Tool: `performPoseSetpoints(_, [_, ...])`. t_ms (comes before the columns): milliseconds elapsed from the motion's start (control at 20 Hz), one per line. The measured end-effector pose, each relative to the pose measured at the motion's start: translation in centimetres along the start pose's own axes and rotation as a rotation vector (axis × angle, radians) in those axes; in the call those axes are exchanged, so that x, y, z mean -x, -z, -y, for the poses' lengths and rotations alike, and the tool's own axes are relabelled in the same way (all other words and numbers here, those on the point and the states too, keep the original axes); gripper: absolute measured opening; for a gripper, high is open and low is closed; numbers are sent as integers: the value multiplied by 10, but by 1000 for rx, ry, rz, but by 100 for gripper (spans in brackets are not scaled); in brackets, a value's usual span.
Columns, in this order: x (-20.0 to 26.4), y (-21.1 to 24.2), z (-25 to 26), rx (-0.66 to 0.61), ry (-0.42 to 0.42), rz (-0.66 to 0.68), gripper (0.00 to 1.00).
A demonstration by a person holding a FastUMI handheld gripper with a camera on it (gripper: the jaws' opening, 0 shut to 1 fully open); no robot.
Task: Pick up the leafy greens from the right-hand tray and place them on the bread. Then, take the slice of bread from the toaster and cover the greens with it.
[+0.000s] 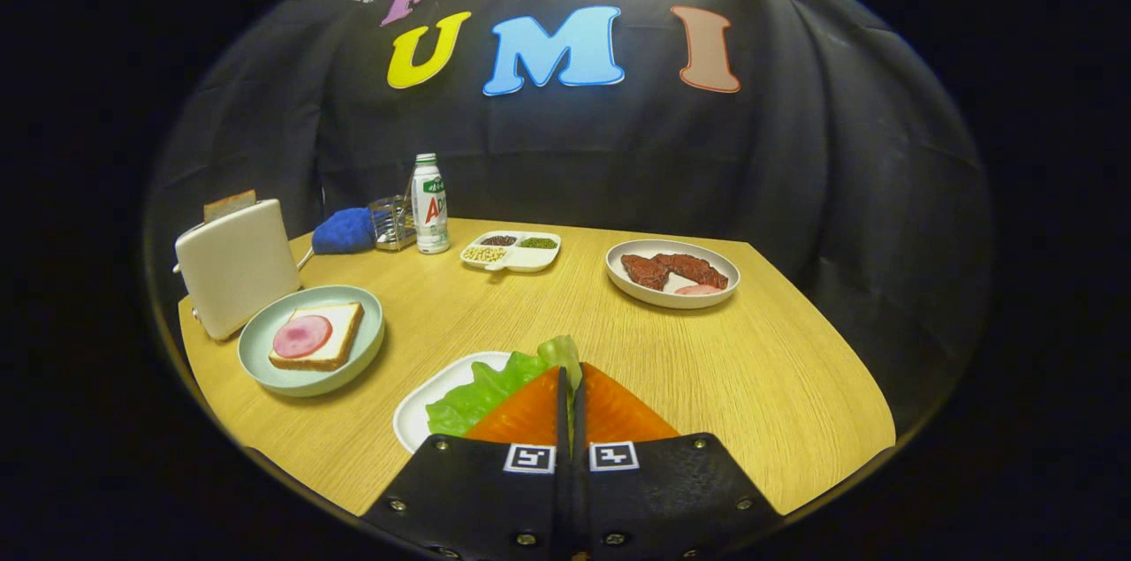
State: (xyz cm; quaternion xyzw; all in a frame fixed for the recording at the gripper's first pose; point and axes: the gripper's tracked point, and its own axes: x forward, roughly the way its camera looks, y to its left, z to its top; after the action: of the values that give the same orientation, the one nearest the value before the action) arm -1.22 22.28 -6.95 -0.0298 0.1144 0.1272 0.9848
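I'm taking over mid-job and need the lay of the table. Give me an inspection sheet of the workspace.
Surface: wooden table, dry and level.
Job's things: leafy greens pinched between the fingers, over a white tray; bread with ham on a green plate; toaster behind that plate, a slice sticking up from it.
Clutter: meat plate, divided dish of beans, bottle, blue cloth, wire holder.
Grippers: gripper shut on the greens.
Cables: toaster cord trailing toward the cloth.
Surroundings: black cloth booth wall.
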Motion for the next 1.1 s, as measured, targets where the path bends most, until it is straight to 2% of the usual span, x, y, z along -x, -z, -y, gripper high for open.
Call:
performPoseSetpoints(200, [1, -11, -6, -32, 30, 29, 0])
performPoseSetpoints(500, [16, -44, -19, -3, 54, 110, 0])
performPoseSetpoints(1100, [26, -91, -90, 55, -66, 201, 0])
